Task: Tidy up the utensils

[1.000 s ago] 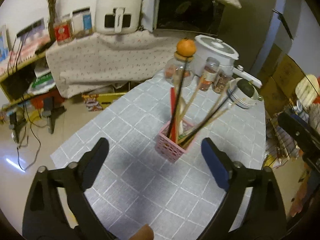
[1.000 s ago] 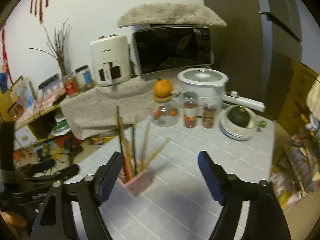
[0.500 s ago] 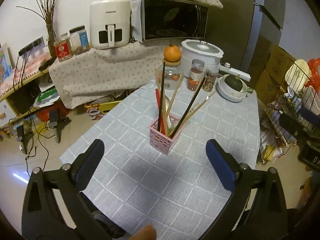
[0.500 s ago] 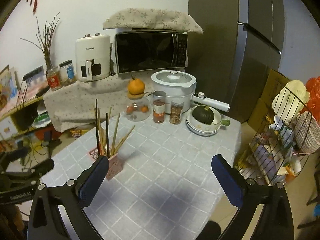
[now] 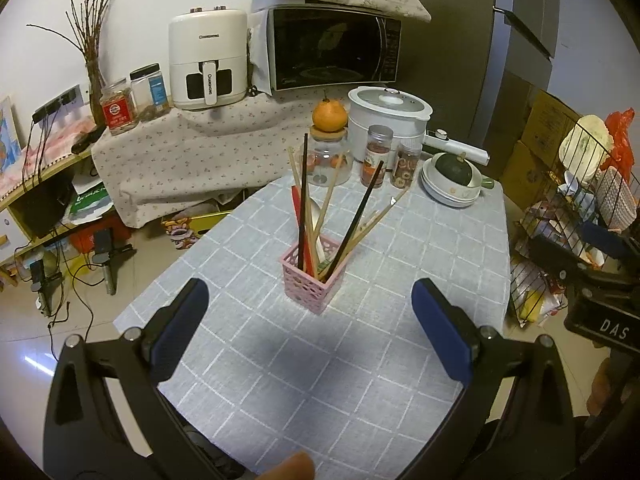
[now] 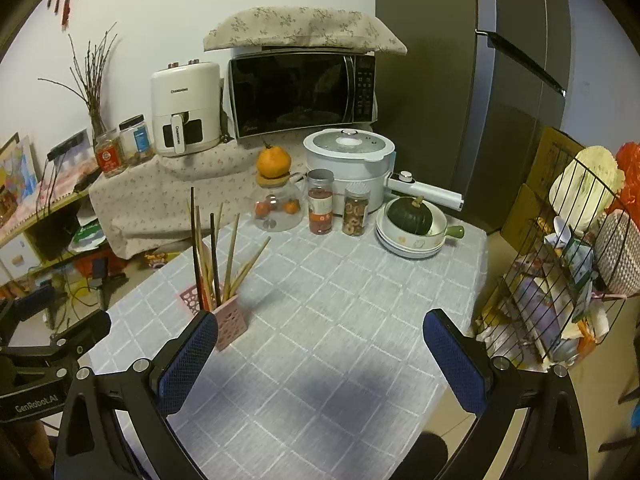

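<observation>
A pink perforated utensil holder (image 5: 311, 277) stands on the grey checked tablecloth (image 5: 320, 360), full of upright chopsticks (image 5: 303, 200) in black, red and wood tones, with a spoon among them. It also shows in the right wrist view (image 6: 228, 320), just beyond my right gripper's left finger. My left gripper (image 5: 310, 332) is open and empty, held above the table short of the holder. My right gripper (image 6: 320, 364) is open and empty, over the table to the holder's right.
At the table's far end stand a glass jar topped with an orange (image 5: 329, 140), two spice jars (image 5: 376, 156), a white cooker (image 5: 388, 116) and stacked bowls holding a green squash (image 5: 454, 178). A wire rack (image 6: 560, 260) stands to the right of the table.
Both grippers have pulled back and risen away from the holder, which now looks smaller and farther off. Both stayed open and empty.
</observation>
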`<action>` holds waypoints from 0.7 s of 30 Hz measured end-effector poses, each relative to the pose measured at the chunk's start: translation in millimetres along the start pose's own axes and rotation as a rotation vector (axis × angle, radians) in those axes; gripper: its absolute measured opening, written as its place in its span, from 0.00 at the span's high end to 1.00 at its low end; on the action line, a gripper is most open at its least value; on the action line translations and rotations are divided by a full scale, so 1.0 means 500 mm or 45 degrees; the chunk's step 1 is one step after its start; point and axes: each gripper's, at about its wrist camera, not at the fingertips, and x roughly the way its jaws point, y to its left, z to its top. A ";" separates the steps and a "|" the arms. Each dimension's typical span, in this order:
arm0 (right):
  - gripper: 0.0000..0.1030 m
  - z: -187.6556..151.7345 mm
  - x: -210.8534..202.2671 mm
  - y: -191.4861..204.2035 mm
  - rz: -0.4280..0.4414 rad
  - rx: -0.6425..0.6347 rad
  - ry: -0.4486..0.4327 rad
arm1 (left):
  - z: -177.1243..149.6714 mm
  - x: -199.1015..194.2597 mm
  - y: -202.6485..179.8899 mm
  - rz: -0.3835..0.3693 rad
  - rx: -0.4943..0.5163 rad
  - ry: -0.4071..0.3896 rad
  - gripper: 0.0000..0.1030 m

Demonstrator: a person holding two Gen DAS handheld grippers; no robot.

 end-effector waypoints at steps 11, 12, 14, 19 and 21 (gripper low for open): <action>0.00 0.002 -0.002 0.005 0.008 0.009 -0.012 | 0.002 -0.003 0.005 -0.004 -0.012 -0.004 0.02; 0.00 0.002 -0.002 0.005 0.010 0.009 -0.013 | 0.003 -0.003 0.005 -0.002 -0.013 -0.006 0.02; 0.00 0.001 -0.003 0.004 0.011 0.010 -0.015 | 0.004 -0.002 0.006 0.001 -0.019 -0.008 0.02; 0.00 0.003 -0.004 0.004 0.009 0.009 -0.014 | 0.006 -0.002 0.008 -0.001 -0.019 -0.008 0.02; 0.00 0.003 -0.003 0.004 0.008 0.010 -0.014 | 0.005 -0.003 0.007 0.000 -0.018 -0.011 0.02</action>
